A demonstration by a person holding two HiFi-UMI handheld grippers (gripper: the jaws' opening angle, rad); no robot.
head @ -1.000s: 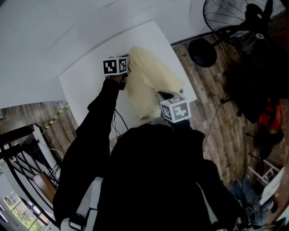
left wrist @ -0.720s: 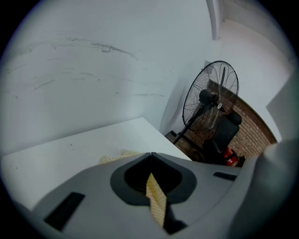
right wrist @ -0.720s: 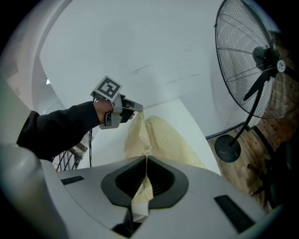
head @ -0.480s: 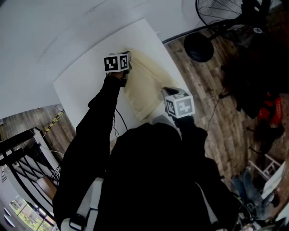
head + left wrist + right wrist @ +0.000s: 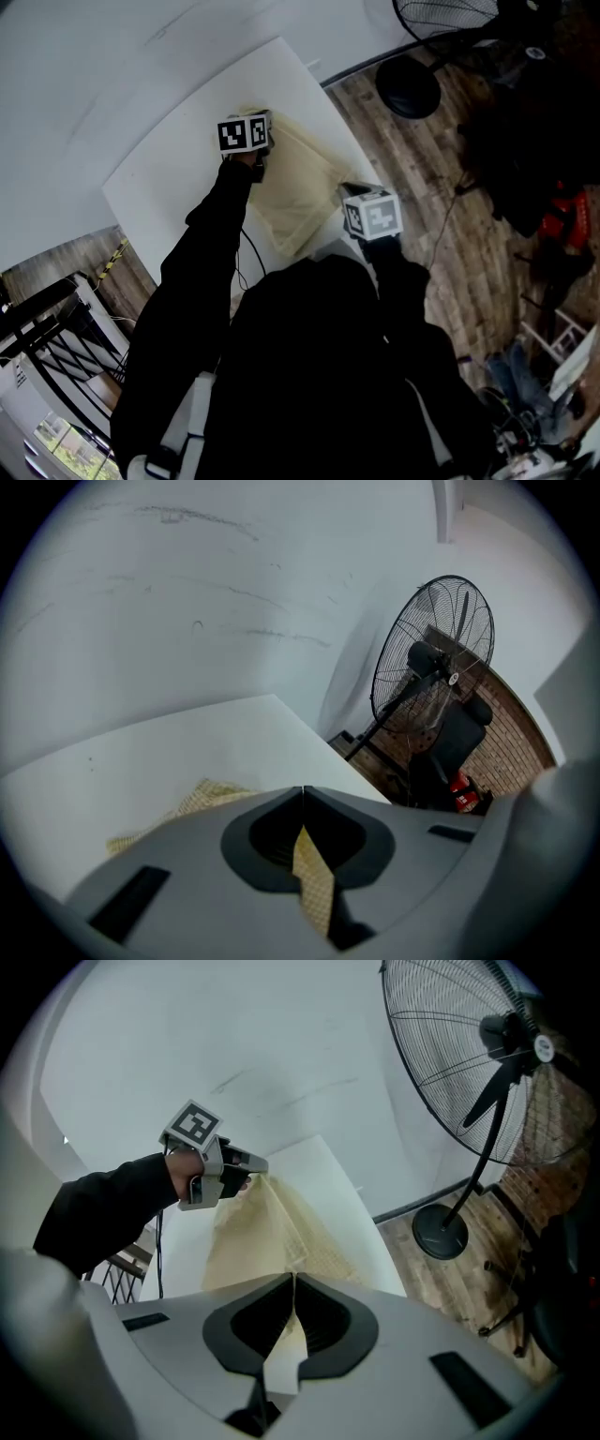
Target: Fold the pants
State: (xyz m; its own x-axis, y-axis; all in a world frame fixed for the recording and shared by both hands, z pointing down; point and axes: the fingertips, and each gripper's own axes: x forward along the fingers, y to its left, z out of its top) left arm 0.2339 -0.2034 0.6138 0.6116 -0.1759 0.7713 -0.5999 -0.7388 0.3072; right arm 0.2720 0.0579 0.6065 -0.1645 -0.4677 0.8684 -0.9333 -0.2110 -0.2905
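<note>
Pale yellow woven fabric pants [image 5: 295,192] lie folded flat on the white rectangular table [image 5: 173,183], stretched between the two grippers. The left gripper [image 5: 262,152] has its jaws closed on a thin strip of the cloth, which runs up through the slot between them in the left gripper view [image 5: 314,883]. The right gripper [image 5: 359,204] is likewise clamped on a fold of the pants, pinched at the jaw tips [image 5: 292,1279]. From the right gripper, the cloth slopes away to the left gripper [image 5: 251,1163] at its far corner.

The person's dark torso and black sleeves [image 5: 211,244] cover the near table edge and the pants' nearest part in the head view. Each marker cube hides its own jaws there. Which end is waistband and which is legs cannot be made out.

Beyond the right gripper the pants run close to the table's edge. Bare white tabletop spreads on the outer side of the left gripper.

Past that edge is brown wood plank floor [image 5: 441,225], where a black standing pedestal fan [image 5: 487,1044] rises against a plain white wall [image 5: 94,56]. A black metal railing [image 5: 42,323] shows at the lower left of the head view.
</note>
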